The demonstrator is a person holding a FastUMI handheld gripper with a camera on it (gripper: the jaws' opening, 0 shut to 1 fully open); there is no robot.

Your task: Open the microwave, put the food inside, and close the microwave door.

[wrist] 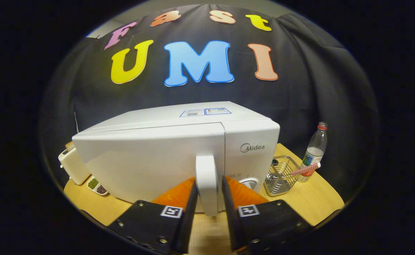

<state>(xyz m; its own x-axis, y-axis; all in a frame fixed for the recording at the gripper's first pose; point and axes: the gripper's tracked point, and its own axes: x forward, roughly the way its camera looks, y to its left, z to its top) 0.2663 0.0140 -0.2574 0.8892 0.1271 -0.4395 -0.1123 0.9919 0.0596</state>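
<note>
A white microwave (151, 159) stands on the wooden table (310, 202), right in front of me. Its door looks closed, flush with the control panel (251, 152) on the right. The vertical white door handle (206, 170) sits between my fingers. My gripper (209, 186) is shut on this handle, with one finger pressed against each side. A small white dish (97, 186) with green and dark bits lies on the table past the microwave's left corner.
A white toaster-like appliance (73, 164) stands left of the microwave, behind the dish. On the right are a wire basket (281, 175) with a red-checked stick (305, 170) lying across it, and a plastic water bottle (313, 152) beyond that.
</note>
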